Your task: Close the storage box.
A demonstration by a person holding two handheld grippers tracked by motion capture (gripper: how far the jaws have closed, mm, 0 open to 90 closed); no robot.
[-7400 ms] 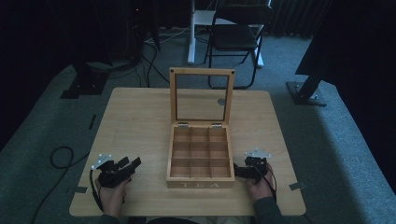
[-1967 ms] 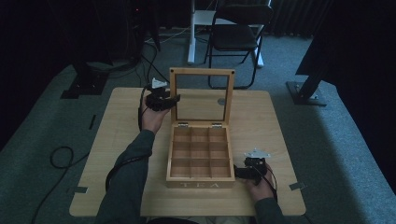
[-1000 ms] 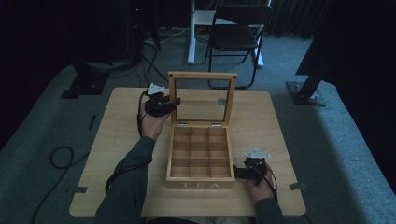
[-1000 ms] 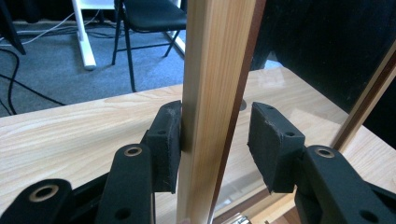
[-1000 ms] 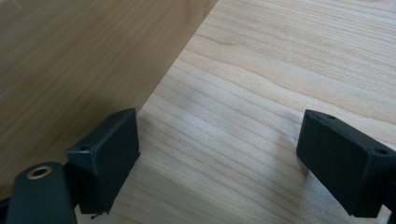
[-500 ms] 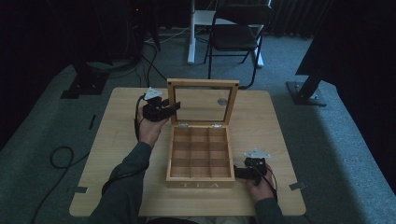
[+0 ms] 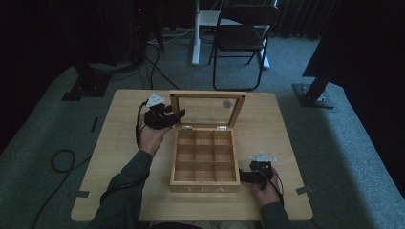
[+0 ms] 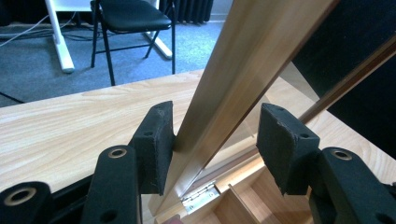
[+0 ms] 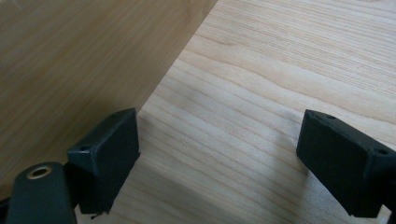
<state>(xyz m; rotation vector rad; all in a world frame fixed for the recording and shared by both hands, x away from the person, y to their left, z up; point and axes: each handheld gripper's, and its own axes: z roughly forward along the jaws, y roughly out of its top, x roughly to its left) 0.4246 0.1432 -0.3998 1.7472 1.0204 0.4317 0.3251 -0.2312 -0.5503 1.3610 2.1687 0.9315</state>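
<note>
A wooden tea box [image 7: 205, 183] with several bare compartments stands on the table [image 7: 286, 124]. Its glass-paned lid [image 7: 207, 95] leans forward over the box. My left gripper [image 7: 179, 114] is at the lid's left edge. In the left gripper view it [image 8: 215, 126] is open astride the lid frame [image 8: 243, 60], left pad touching the wood, right pad apart from it. My right gripper [image 7: 243, 176] rests low by the box's right front corner. It [image 9: 219, 140] stands open over bare table [image 9: 280, 56], its left jaw against the box wall [image 9: 70, 70].
A black folding chair [image 7: 243, 38] and a white desk leg [image 7: 196, 33] stand beyond the table's far edge. A cable loop [image 7: 62, 160] lies on the carpet at the left. A dark stand base [image 7: 313, 93] sits at the right.
The left hand went from the table's front left up to the lid's left edge. Over the last second the lid has tilted forward and down with it. The right gripper has not moved.
</note>
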